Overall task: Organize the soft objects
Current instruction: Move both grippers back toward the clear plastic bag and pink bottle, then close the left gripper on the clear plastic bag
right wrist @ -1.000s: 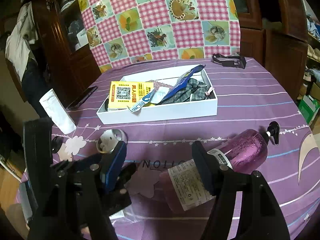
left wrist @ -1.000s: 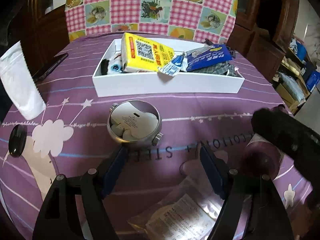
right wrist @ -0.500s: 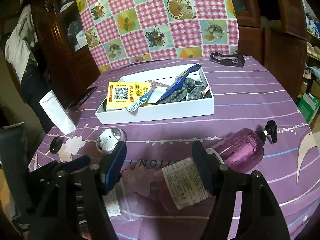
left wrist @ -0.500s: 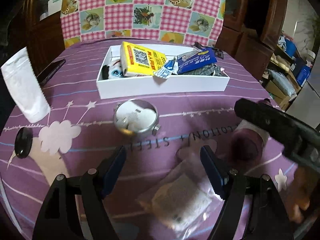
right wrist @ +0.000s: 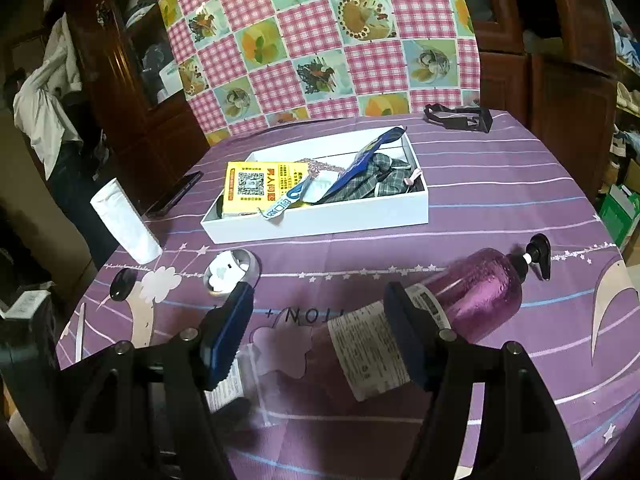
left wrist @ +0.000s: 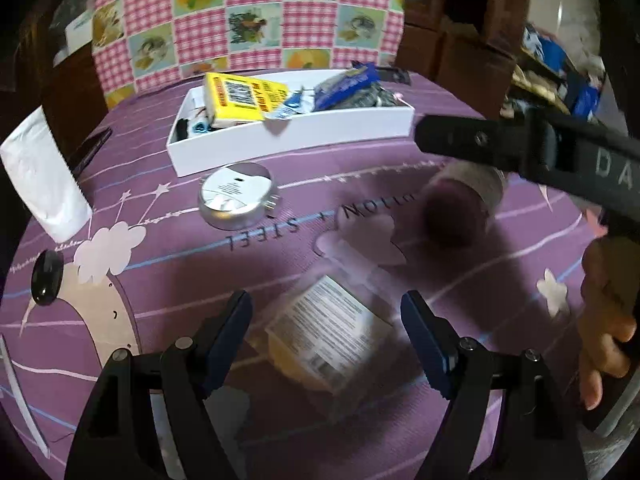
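Note:
A clear plastic bag with a printed label (left wrist: pixel 332 332) lies flat on the purple cloth. My left gripper (left wrist: pixel 326 320) is open and hovers over it, one finger on each side. The bag also shows in the right wrist view (right wrist: pixel 244 380) at lower left. My right gripper (right wrist: pixel 318 326) is open and empty, above the base of a pink pump bottle (right wrist: pixel 460 300) lying on its side. A white tray (right wrist: pixel 320 224) at the table's middle holds a yellow packet (right wrist: pixel 260 186), a blue pouch (right wrist: pixel 368 156) and plaid cloth (right wrist: pixel 380 176).
A round metal tin (left wrist: pixel 236 200) sits in front of the tray. A white paper bag (left wrist: pixel 44 184) and a phone (right wrist: pixel 176 196) lie at the left. A black disc (left wrist: pixel 46 280) lies near the left edge. A black strap (right wrist: pixel 460 116) lies behind the tray.
My left gripper has pulled back and swung left, so the plastic bag now lies between its fingers. The right gripper has also drawn back a little from the tray.

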`<state>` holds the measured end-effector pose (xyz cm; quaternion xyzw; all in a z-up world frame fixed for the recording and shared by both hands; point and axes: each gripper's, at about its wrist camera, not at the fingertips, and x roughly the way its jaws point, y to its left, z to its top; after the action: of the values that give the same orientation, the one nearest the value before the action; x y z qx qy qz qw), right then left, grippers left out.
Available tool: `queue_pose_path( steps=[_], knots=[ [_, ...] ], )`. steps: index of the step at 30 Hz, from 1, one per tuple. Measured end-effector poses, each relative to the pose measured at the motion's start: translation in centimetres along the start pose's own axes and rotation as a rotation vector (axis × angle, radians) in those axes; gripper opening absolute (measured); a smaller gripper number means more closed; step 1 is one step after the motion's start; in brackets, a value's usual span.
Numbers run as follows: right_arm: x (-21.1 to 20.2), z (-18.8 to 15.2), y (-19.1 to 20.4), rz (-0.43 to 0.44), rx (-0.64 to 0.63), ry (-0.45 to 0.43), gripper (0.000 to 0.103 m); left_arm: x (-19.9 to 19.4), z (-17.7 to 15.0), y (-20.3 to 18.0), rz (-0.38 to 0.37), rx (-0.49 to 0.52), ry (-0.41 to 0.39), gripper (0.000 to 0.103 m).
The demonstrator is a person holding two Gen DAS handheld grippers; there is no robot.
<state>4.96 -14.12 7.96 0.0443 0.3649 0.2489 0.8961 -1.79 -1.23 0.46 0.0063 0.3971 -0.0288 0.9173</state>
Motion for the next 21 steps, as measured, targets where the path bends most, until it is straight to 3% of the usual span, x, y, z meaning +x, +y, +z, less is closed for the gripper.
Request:
queue_pose_path(
  steps=[8,21],
  knots=[
    [-0.8,-0.9,0.2,-0.017,-0.026,0.0,0.069,0.4,-0.6,-0.9,0.048,0.044,0.006,0.077],
    [-1.7,-2.4,-0.8,-0.047,-0.021,0.014,0.069,0.9,-0.6,0.4,0.013,-0.013,0.033,0.081]
  ],
)
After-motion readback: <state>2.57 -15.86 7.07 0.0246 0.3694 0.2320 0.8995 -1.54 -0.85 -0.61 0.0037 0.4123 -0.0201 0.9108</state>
